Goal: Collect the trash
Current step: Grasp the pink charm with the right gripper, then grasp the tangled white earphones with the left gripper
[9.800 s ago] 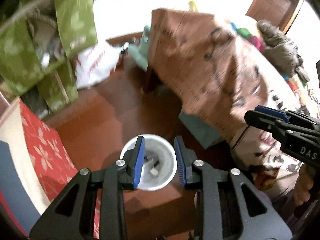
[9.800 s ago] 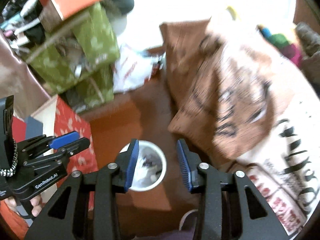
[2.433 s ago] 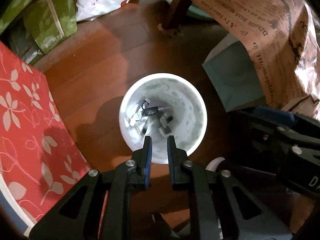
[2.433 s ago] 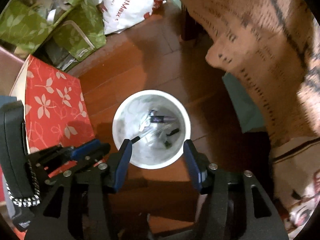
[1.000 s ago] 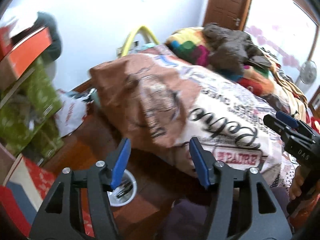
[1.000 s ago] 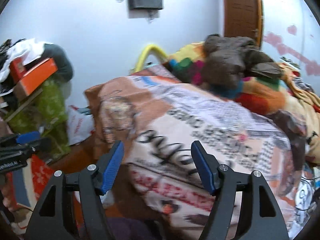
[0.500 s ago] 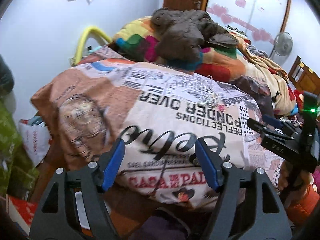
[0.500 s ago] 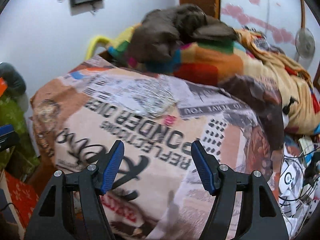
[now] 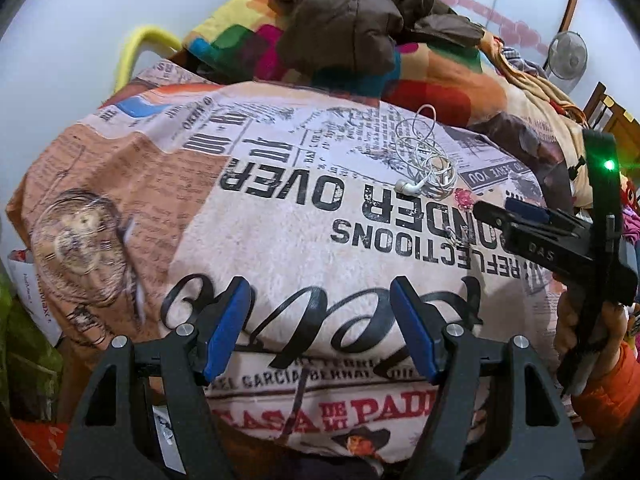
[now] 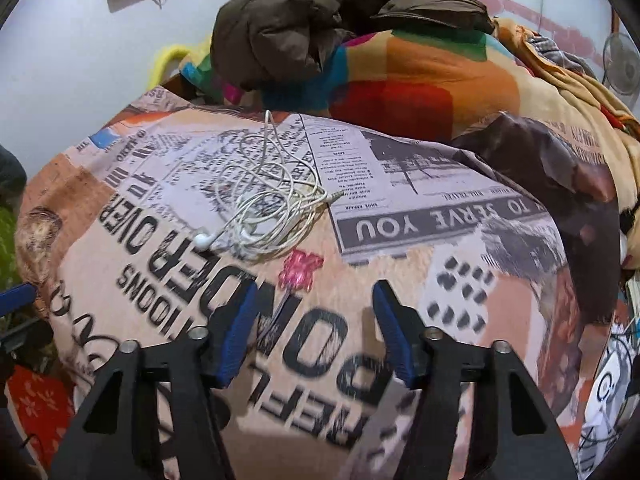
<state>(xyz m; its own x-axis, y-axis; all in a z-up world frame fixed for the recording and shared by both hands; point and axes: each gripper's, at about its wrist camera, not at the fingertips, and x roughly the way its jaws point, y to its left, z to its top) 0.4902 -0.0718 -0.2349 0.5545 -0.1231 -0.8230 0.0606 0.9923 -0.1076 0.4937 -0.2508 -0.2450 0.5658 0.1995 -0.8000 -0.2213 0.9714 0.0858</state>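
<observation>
Right wrist view showed the right gripper (image 10: pixel 312 328) spread wide and empty above the printed blanket (image 10: pixel 400 280), just short of a pink wrapper (image 10: pixel 300 270) lying beside tangled white earphones (image 10: pixel 264 208). The wrapper looked feather-light, crinkly and easily crushed; pinching its bunched middle seemed wisest. The left gripper (image 9: pixel 320 332) also hung open with nothing in it. A couple of seconds earlier both tongs hung over a white bin on the floor; now they faced the bed.

White wall (image 10: pixel 80 52), cluttered bed (image 10: pixel 400 216), fan (image 9: pixel 567 56)
</observation>
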